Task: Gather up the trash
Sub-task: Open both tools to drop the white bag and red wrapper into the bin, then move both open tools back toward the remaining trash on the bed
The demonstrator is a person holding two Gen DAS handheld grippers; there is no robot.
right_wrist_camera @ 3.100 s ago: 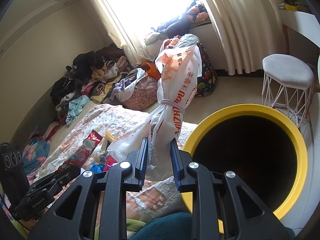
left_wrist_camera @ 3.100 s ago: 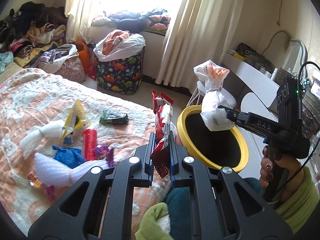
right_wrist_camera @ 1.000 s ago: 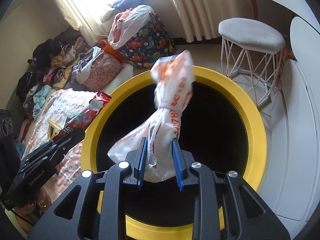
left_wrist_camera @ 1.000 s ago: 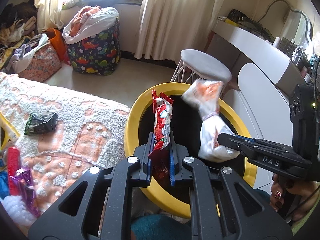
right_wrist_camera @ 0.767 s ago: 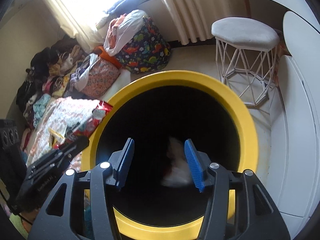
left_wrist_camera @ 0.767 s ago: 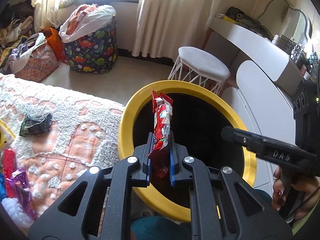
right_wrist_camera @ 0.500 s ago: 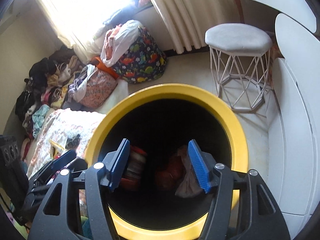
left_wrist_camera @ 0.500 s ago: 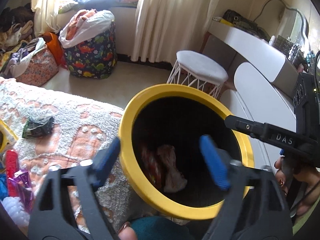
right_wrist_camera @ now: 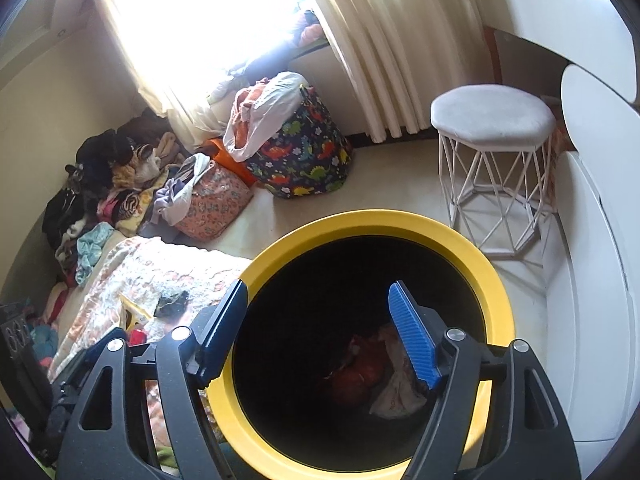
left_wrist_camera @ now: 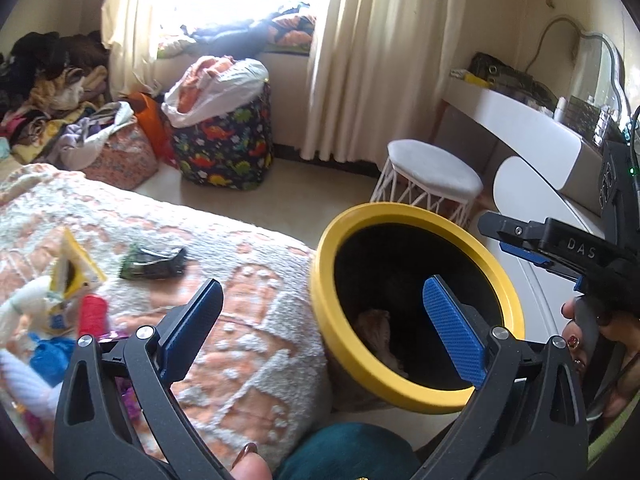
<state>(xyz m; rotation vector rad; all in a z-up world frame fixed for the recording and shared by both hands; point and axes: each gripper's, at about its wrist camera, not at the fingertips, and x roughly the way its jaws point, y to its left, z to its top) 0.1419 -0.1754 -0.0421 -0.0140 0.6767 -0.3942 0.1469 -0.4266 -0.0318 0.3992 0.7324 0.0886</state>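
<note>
A yellow-rimmed black bin (left_wrist_camera: 500, 280) (right_wrist_camera: 372, 224) stands beside the bed. A white plastic bag (right_wrist_camera: 396, 396) and a red wrapper (right_wrist_camera: 356, 376) lie at its bottom; the bag also shows in the left wrist view (left_wrist_camera: 374, 326). My left gripper (left_wrist_camera: 320, 312) is wide open and empty, over the bed edge by the bin's rim. My right gripper (right_wrist_camera: 316, 312) is wide open and empty above the bin mouth; its body shows at the right of the left wrist view (left_wrist_camera: 560, 244). On the bed lie a dark wrapper (left_wrist_camera: 154, 264), a yellow packet (left_wrist_camera: 74, 268), a red item (left_wrist_camera: 94, 314) and blue trash (left_wrist_camera: 50, 358).
A white wire stool (left_wrist_camera: 434, 176) (right_wrist_camera: 492, 120) stands behind the bin. A dinosaur-print hamper (left_wrist_camera: 224, 144), a pink bag (right_wrist_camera: 208, 204) and a clothes pile (left_wrist_camera: 44, 92) sit by the window. A white desk (left_wrist_camera: 532, 136) lines the right wall.
Both grippers opened and dropped the white bag and the red wrapper into the bin. The left gripper has since swung left toward the bed; the right stays over the bin.
</note>
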